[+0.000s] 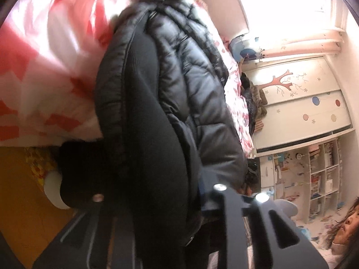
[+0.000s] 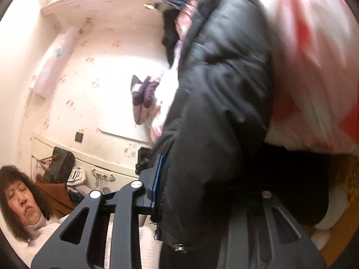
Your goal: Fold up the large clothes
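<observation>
Black puffer jacket (image 1: 170,85) hanging bunched in front of a bed (image 1: 44,71) spread with a pink-and-red patterned quilt. Left claw (image 1: 157,199) pinching a fold of the padded fabric; right claw (image 2: 202,192) likewise clamped on the jacket (image 2: 215,94), fingers buried in it. Behind, on the left view: white wardrobe (image 1: 300,103) with tree and balloon decals, crowded bookshelf (image 1: 320,179) beside it. On the right view: floral wallpaper (image 2: 89,71), handbag (image 2: 59,165) hung by the door. Yellow floor (image 1: 20,201) below the bed edge.
</observation>
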### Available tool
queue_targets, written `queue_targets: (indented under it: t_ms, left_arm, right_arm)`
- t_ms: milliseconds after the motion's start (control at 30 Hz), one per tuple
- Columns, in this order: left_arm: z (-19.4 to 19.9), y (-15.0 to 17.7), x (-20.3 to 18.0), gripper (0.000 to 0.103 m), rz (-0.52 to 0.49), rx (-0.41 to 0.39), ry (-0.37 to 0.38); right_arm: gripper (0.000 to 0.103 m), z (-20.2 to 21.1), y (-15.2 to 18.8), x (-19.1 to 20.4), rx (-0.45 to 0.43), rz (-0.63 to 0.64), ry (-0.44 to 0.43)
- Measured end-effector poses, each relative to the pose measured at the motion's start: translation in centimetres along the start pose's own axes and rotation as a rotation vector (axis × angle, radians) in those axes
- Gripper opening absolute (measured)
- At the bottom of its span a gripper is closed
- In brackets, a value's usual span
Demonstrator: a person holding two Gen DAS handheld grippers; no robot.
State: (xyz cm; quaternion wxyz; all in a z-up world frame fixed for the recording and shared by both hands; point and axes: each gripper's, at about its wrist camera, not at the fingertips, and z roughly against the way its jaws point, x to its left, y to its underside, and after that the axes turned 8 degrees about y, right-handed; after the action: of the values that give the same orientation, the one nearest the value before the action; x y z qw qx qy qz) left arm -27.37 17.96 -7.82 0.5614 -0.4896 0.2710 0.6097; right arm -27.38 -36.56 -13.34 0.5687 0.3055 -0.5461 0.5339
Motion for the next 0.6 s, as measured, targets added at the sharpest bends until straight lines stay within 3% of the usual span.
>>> queue_targets:
  t_ms: [133, 200, 300, 367, 400, 433, 500, 600]
  left_arm:
    - [1.9, 0.6, -3.2, 0.014, -0.057, -0.055, 0.062]
    - [2.5, 1.0, -3.9, 0.014, -0.087, -0.037, 0.073]
    - [2.1, 1.1, -1.8, 0.016, -0.044, 0.034, 0.060]
    - [1.6, 1.0, 0.3, 0.024, 0.009, 0.062, 0.070]
    - [1.5, 0.9, 1.1, 0.037, 0.027, 0.064, 0.068]
    - [1.2, 1.0, 1.9, 0.053, 0.049, 0.059, 0.071]
    - [1.0, 1.1, 2.8, 0.071, 0.080, 0.042, 0.080]
    - [0.7, 1.0, 3.1, 0.071, 0.090, 0.028, 0.093]
  right_arm:
    - [0.025, 0.3, 0.1, 4.7, 0.010, 0.091, -0.015]
    - [0.025, -0.2, 0.6, 5.8, 0.072, 0.119, -0.010]
    - [0.037, -0.6, 0.8, 3.8, 0.150, 0.068, -0.010]
    - [0.051, 0.0, 0.7, 1.5, 0.152, 0.012, -0.009]
    - [0.058, -0.1, 0.8, 0.5, 0.150, -0.017, -0.008]
    - [0.059, -0.1, 0.8, -0.7, 0.144, -0.048, -0.010]
    - [0.059, 0.1, 0.8, -2.5, 0.126, -0.095, -0.031]
    - [0.059, -0.5, 1.3, -3.6, 0.100, -0.105, -0.028]
